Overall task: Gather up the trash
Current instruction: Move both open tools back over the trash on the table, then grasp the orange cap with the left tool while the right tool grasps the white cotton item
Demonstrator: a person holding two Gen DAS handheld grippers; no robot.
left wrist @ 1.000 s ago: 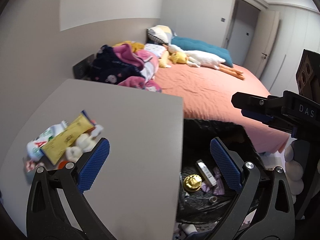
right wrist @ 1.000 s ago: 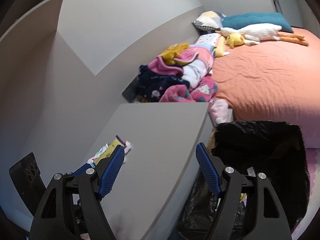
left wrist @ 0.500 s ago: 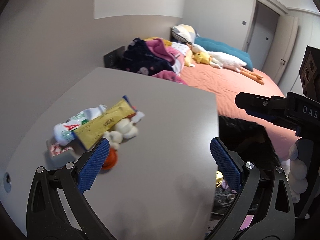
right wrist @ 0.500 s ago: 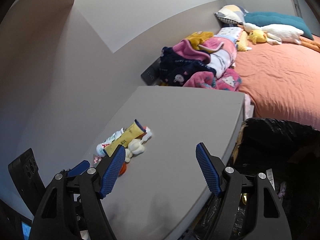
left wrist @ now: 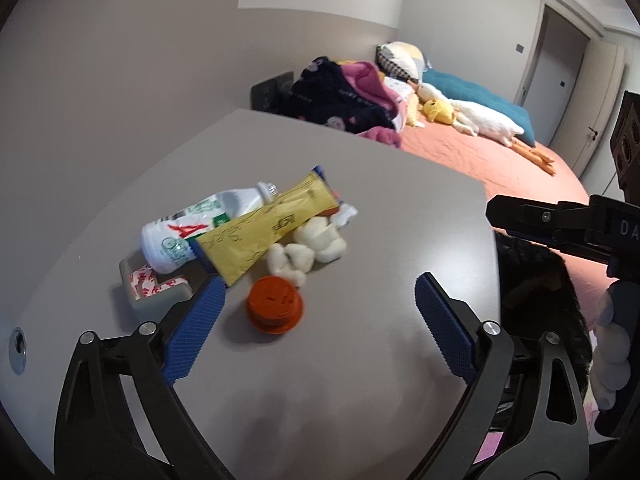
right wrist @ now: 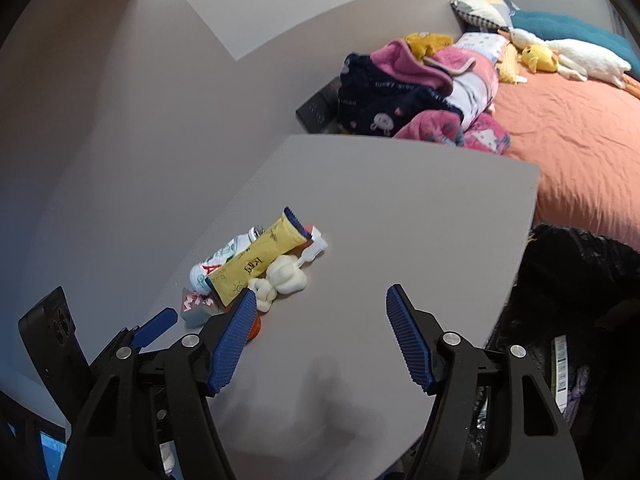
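A trash pile lies on the grey table point(left wrist: 360, 380): a white bottle point(left wrist: 200, 224) on its side, a yellow wrapper point(left wrist: 264, 228) across it, crumpled white tissue point(left wrist: 316, 248), an orange cap point(left wrist: 275, 309) and a small grey box point(left wrist: 154, 288). My left gripper point(left wrist: 316, 332) is open and empty, just short of the orange cap. My right gripper point(right wrist: 320, 340) is open and empty above the table, right of the pile point(right wrist: 256, 268). The black trash bag point(right wrist: 580, 300) hangs at the table's right edge.
A bed point(right wrist: 580, 140) with an orange cover lies beyond the table, with heaped clothes point(right wrist: 420, 92) and a plush goose point(left wrist: 480, 120). The right gripper's body shows in the left wrist view point(left wrist: 568, 224). Grey walls stand left and behind.
Both grippers swung left, from over the trash bag toward the pile. The left gripper now faces the orange cap at close range. Both stayed open.
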